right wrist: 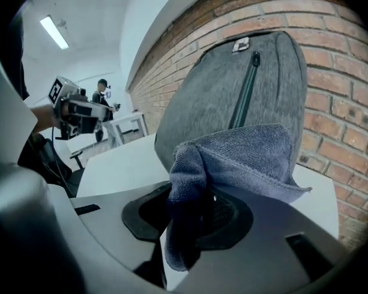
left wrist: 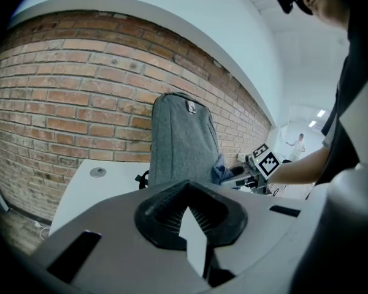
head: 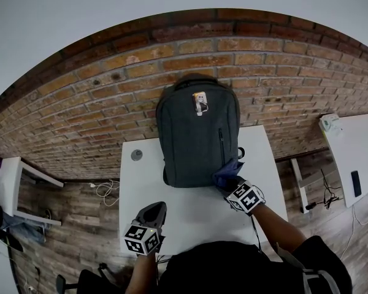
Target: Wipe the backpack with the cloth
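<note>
head view looks steeply down on the table (head: 190, 216). the left gripper view faces the backpack (left wrist: 181, 139) from farther back, the right gripper view from close up; all 3 share it.

The backpack (head: 197, 133), in the middle of the head view, is grey woven cloth, matt and finely grained, with a dark zip (right wrist: 245, 90) down its front. The cloth (right wrist: 239, 158) at the centre of the right gripper view is blue and soft, with a nappy, towel-like pile. The table (head: 190, 216) is white, smooth and matt. The brick wall (head: 80, 103) behind is rough, with gritty mortar joints. The left gripper (left wrist: 187, 195) has a grey matt plastic shell and black ribbed pads (left wrist: 162, 216).
</note>
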{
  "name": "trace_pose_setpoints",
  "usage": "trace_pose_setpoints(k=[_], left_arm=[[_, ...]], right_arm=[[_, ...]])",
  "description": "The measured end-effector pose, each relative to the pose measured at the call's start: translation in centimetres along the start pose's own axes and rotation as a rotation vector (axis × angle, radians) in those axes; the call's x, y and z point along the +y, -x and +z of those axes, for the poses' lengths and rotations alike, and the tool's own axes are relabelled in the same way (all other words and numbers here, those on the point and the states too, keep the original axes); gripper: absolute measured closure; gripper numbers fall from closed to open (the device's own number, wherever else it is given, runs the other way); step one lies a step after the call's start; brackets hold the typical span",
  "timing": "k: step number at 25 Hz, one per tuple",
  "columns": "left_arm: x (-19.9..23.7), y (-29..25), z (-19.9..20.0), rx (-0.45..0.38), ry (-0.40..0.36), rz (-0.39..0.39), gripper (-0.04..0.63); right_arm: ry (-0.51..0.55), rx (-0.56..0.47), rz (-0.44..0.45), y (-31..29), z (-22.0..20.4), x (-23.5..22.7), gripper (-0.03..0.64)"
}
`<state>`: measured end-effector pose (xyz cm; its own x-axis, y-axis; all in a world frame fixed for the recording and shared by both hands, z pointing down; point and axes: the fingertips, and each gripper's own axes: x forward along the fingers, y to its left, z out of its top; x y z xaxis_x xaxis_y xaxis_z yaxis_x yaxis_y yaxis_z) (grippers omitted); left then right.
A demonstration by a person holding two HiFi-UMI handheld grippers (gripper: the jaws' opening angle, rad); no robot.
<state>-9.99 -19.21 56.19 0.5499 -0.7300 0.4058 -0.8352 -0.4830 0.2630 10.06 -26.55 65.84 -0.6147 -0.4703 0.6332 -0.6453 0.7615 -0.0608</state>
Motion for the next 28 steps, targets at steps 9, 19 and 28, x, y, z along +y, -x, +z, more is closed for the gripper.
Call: trace_pose_setpoints(k=[9,19,28], left_arm=[[0.5,0.7,0.5,-0.015,-0.001,0.018,0.598],[1.4,1.4,-0.3,-0.015,0.023,0.035,0.6],[1.2,0.8,-0.4,-0.012,0.027,0.014,0.6]], right_arm=[[0.028,0.082,0.029,-3.8,-2.9,3.2,0.515],[0.034,-0.065,0.017,-4.0,4.0,4.7,0.515],[0.022,-0.165,-0.057,-1.5,8.3,3.0,0.515]])
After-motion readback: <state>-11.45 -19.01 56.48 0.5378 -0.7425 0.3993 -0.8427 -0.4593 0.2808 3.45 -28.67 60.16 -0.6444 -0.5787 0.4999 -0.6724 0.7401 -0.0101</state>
